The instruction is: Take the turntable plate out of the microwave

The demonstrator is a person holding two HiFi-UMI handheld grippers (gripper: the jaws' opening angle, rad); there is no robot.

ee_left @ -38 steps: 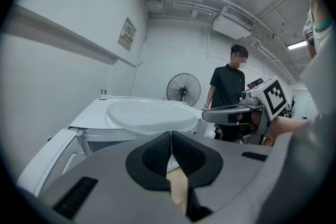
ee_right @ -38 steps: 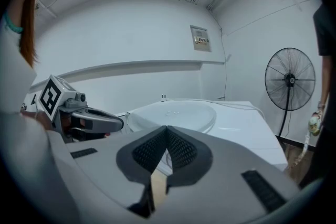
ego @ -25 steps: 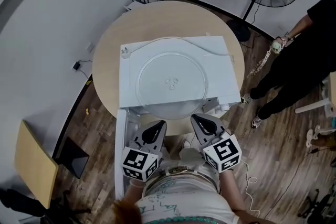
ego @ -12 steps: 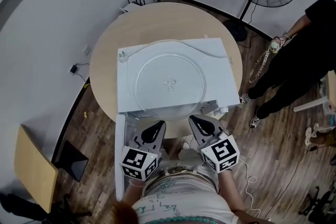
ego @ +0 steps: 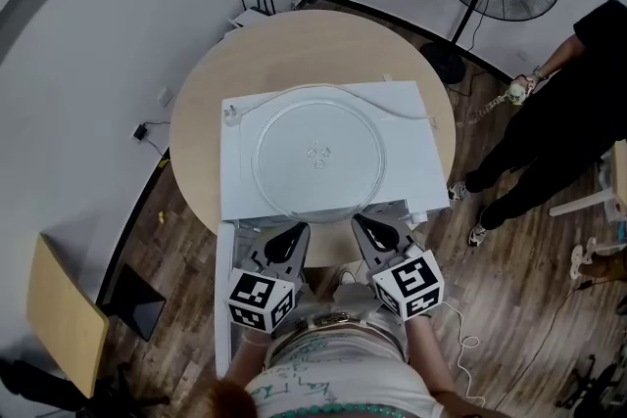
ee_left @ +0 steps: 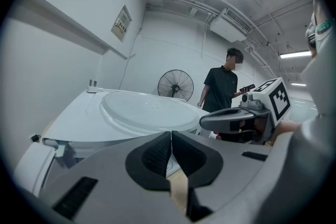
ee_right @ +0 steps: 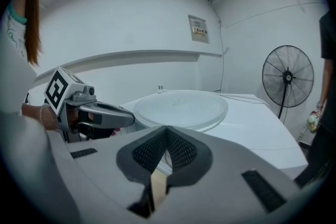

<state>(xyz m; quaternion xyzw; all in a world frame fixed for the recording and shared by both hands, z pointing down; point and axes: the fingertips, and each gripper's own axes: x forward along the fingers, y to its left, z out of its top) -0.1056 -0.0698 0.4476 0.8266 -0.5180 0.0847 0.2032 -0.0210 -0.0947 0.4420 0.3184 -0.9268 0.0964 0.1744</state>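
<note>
Lying flat on top of the white microwave [ego: 416,127], the glass turntable plate [ego: 318,152] is sitting near its middle, and the microwave is standing on the round wooden bench [ego: 323,39]. The left hand-held gripper [ego: 296,233] and right hand-held gripper [ego: 363,225] are hovering just before the microwave's front edge, jaws pressed together, gripping nothing.
</note>
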